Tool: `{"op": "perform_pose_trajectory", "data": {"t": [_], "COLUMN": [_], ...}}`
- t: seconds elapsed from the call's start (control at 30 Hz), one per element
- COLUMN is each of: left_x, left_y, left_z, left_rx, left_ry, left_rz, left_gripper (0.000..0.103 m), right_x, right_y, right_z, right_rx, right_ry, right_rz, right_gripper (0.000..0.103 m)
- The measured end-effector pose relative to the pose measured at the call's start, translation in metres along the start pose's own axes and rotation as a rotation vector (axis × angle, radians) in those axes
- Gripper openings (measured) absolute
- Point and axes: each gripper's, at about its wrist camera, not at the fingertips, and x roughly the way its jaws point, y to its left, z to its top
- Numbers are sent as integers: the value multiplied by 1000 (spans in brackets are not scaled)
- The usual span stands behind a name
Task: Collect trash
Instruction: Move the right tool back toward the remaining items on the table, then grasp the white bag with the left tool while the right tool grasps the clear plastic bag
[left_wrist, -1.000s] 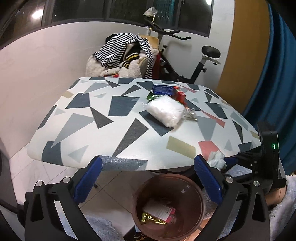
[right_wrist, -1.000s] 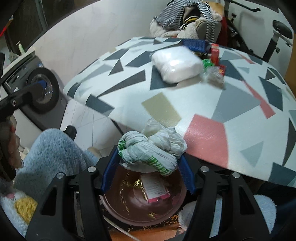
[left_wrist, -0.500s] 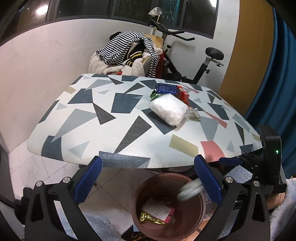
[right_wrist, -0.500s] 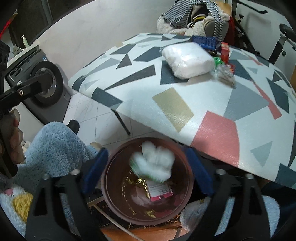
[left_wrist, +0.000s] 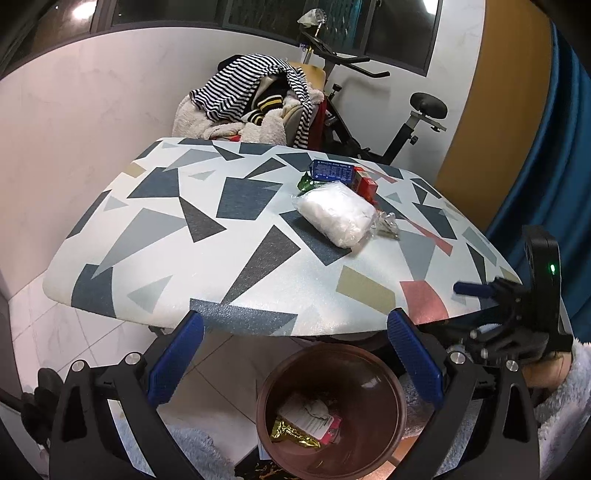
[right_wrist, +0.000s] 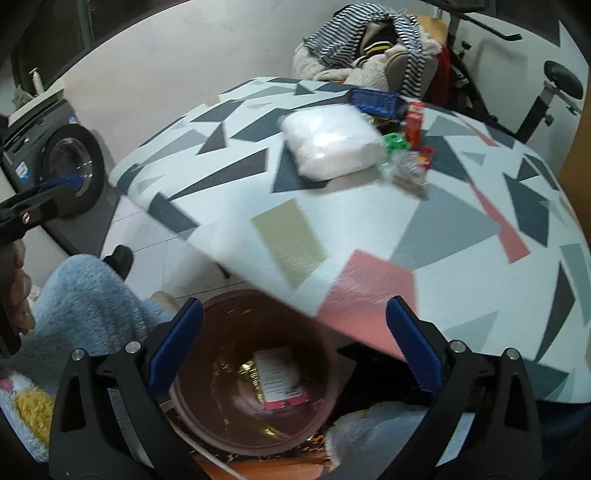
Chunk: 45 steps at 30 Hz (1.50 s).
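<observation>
Both my tongs are spread wide, nothing between the pads: left tongs (left_wrist: 295, 354), right tongs (right_wrist: 293, 343). Each hangs over the brown bin (left_wrist: 384, 373) on the floor, just under the near edge of the patterned worktop (left_wrist: 236, 266); that edge overhangs part of the bin's rim. In the bin: a crumpled white wad (left_wrist: 314, 408), a gold wrapper (left_wrist: 291, 434), a pink-edged packet (right_wrist: 279, 384). On the worktop, far right: a white plastic bag (left_wrist: 338, 214), a blue box (left_wrist: 330, 172), red boxes (left_wrist: 365, 186), a green wrapper (right_wrist: 395, 142), a clear wrapper (left_wrist: 386, 224). Behind: clothes heap (left_wrist: 255, 103), exercise bike (left_wrist: 402, 122). Washing machine (right_wrist: 70, 166) at left.
</observation>
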Motion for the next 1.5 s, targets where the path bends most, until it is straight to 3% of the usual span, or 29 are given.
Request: {"op": "perform_pose_trajectory", "data": {"t": [0.17,0.33,0.43,0.5,0.83,0.97,1.17,1.37,1.5], "left_x": [7,16,22,26,52,60,86,137,179], "left_y": [3,11,15,18,38,42,43,27,19], "left_z": [7,12,16,19,27,30,41,61,77], "left_rx": [-16,-47,-68,-78,-181,-215,-286,-360,-466], "left_ry": [7,20,21,23,54,66,96,141,171], "left_rz": [16,16,-1,-12,-55,-77,-174,-293,-377], "left_gripper": [97,97,97,97,97,97,97,97,88], "right_x": [-2,11,28,35,97,110,90,67,54], "right_y": [-30,-61,-75,-80,-94,-93,-95,-95,-94], "right_z": [13,32,49,56,104,109,107,99,91], "right_rx": [48,87,62,57,-1,-11,22,81,106], "right_ry": [-57,-69,-50,-49,5,30,-10,-54,-68], "right_rz": [-41,-70,-137,-140,-142,-130,-95,-104,-99], "right_gripper": [97,86,72,64,55,43,31,30,30]}}
